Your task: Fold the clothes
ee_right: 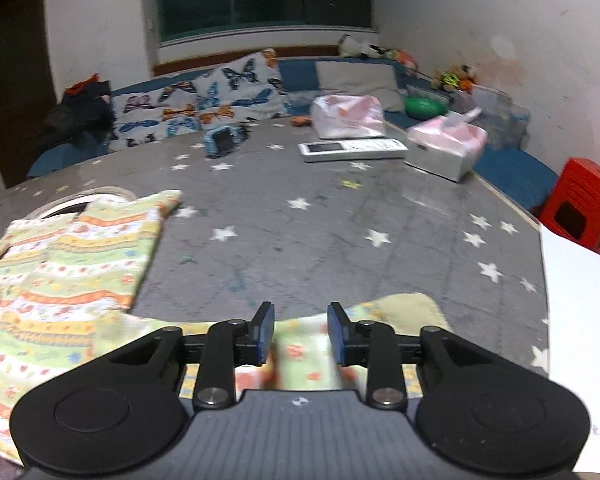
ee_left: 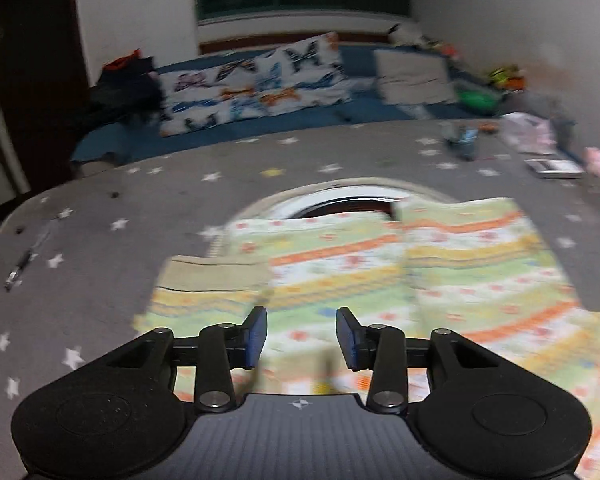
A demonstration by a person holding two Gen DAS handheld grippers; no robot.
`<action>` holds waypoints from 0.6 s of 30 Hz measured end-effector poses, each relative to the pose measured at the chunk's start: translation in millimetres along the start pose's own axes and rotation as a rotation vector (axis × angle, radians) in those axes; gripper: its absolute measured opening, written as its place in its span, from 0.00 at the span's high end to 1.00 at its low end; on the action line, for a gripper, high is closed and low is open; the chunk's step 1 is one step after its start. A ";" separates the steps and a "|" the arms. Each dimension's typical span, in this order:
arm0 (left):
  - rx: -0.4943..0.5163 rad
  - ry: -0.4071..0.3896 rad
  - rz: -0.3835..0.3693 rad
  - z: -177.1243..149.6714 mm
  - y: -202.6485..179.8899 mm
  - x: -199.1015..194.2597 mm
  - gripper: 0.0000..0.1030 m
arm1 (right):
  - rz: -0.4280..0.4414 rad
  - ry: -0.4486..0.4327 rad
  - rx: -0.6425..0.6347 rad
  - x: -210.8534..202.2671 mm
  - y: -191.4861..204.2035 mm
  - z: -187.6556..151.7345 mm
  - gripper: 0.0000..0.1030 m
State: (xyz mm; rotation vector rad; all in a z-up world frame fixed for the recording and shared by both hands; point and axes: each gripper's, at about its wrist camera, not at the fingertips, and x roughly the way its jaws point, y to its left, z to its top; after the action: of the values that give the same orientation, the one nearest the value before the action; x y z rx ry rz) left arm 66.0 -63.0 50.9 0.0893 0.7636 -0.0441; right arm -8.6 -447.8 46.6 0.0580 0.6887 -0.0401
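Note:
A small striped garment [ee_left: 380,272] in green, yellow and orange lies flat on the grey star-patterned table [ee_left: 140,200]. My left gripper [ee_left: 301,332] is open and hovers over the garment's lower middle, holding nothing. In the right wrist view the garment [ee_right: 68,272] fills the left side, and one sleeve [ee_right: 400,308] stretches to the right. My right gripper [ee_right: 301,330] is open just above that sleeve, empty.
A round hole with a white rim [ee_left: 340,200] sits in the table behind the garment. A remote [ee_right: 352,148], a tissue box [ee_right: 448,148], a pink bag [ee_right: 348,116] and a small blue object [ee_right: 222,140] lie at the far side. A white paper [ee_right: 580,320] lies at the right edge. A pen [ee_left: 24,260] lies far left.

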 end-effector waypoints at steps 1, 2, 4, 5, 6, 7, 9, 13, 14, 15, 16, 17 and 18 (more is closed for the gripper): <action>0.001 0.010 0.017 1.7 3.1 7.4 0.60 | 0.011 -0.004 -0.009 -1.7 5.2 0.7 0.70; 0.005 0.022 0.028 2.9 4.9 14.7 0.60 | 0.025 -0.006 -0.018 -3.3 10.6 1.8 0.68; 0.019 0.043 0.042 3.9 6.5 28.9 0.61 | 0.048 -0.008 -0.033 -5.2 19.5 3.4 0.67; 0.022 0.055 0.041 3.1 6.9 34.4 0.62 | 0.058 -0.009 -0.043 -6.0 24.0 3.9 0.67; 0.024 0.066 0.038 1.5 7.4 38.8 0.65 | 0.067 -0.009 -0.052 -6.8 28.5 4.3 0.67; 0.025 0.067 0.039 0.8 8.4 40.7 0.66 | 0.074 -0.011 -0.062 -7.7 32.9 4.5 0.66; 0.030 0.058 0.046 0.4 11.1 41.6 0.80 | 0.087 -0.013 -0.075 -8.4 40.2 5.4 0.66; -0.023 0.037 0.043 1.0 30.5 36.6 0.98 | 0.106 -0.015 -0.085 -10.4 49.3 6.5 0.66; -0.054 0.018 0.043 0.3 39.4 27.8 0.98 | 0.110 -0.016 -0.087 -11.1 51.1 6.7 0.66; -0.084 -0.001 0.043 -0.5 48.4 19.0 0.99 | 0.114 -0.017 -0.088 -11.8 53.0 6.9 0.66; -0.115 -0.021 0.043 -1.3 57.3 10.2 0.99 | 0.118 -0.018 -0.091 -12.6 54.6 6.9 0.66; -0.145 -0.040 0.043 -2.1 66.3 1.4 0.99 | 0.121 -0.020 -0.093 -13.7 55.9 6.7 0.66; -0.175 -0.060 0.043 -2.8 75.3 -7.4 0.99 | 0.124 -0.021 -0.096 -14.7 57.4 6.3 0.66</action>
State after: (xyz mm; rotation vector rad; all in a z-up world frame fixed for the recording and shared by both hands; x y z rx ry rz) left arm 64.2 12.2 58.9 -0.0621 0.7025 0.0612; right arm -12.8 -390.7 63.1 0.0081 0.6642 0.1109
